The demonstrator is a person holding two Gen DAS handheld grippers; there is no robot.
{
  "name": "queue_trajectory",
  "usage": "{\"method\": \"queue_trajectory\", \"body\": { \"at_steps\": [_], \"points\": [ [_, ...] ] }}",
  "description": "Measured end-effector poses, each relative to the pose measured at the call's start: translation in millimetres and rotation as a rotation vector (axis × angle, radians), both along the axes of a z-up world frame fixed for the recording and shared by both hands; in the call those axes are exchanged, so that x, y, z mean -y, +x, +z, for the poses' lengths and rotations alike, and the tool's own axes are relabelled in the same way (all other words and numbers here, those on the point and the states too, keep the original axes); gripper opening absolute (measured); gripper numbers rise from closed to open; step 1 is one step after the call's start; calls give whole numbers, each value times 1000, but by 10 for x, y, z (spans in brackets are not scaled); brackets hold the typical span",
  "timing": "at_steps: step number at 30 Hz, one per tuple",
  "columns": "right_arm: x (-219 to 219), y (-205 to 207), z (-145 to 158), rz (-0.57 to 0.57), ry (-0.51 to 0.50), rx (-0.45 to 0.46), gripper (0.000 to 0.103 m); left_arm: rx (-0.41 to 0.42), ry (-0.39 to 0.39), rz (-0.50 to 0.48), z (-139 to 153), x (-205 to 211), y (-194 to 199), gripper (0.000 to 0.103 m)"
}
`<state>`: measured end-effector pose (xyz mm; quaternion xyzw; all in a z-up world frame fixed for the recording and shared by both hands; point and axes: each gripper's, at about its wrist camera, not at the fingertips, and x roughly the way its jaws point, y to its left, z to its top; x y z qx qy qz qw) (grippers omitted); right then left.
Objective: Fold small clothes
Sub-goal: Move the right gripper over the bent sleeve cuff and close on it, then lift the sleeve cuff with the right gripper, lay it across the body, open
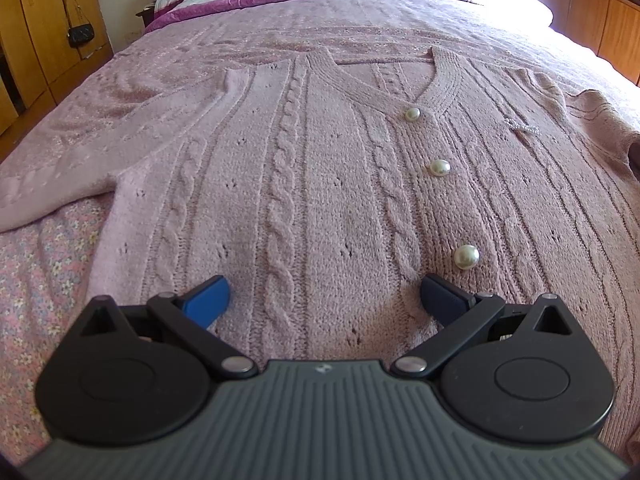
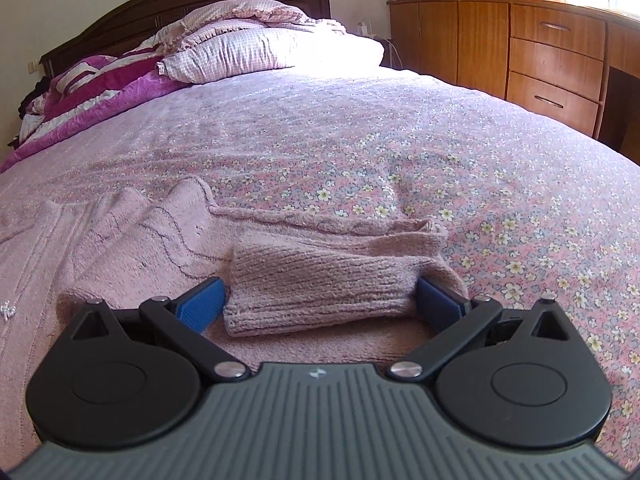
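While the cardigan [image 1: 320, 184] is lying flat on the bed [image 2: 400, 152] | left tool [image 1: 325, 296] is being held wide above the hem | right tool [image 2: 320, 298] is being held wide around the cuff [image 2: 320, 280] | cuff should be pinched squarely before the sleeve is being folded in.

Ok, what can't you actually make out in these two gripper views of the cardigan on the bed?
- Pink cable-knit cardigan: its bottom hem, left wrist view, hidden behind the left gripper.
- Ribbed sleeve cuff: whether the open right gripper touches it, right wrist view, unclear.
- Small beaded decoration: too small to identify.
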<state>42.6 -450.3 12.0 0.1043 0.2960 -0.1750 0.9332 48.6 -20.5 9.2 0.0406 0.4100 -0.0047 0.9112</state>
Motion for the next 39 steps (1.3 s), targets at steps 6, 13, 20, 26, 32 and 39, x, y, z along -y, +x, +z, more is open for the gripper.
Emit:
{"method": "queue_trajectory", "body": {
  "at_steps": [6,13,20,26,32,39],
  "points": [
    [-9,5,4,1,-5,-2,103,1,1,0,-2,2,2,103],
    [-51,14,18,-5,-40,-9,98,1,2,-1,-1,2,1,103],
    [-118,-45,101,-10,-89,24,42,-3,-1,-11,-5,-10,20,103],
    [58,-194,273,-38,50,120,16,2,-2,-29,-5,-20,22,103],
    [89,-282,706,-35,73,208,15,-9,-6,-55,62,-41,45,103],
    [-120,-297,1210,40,99,266,15,26,-11,-47,231,-157,45,103]
  ]
}}
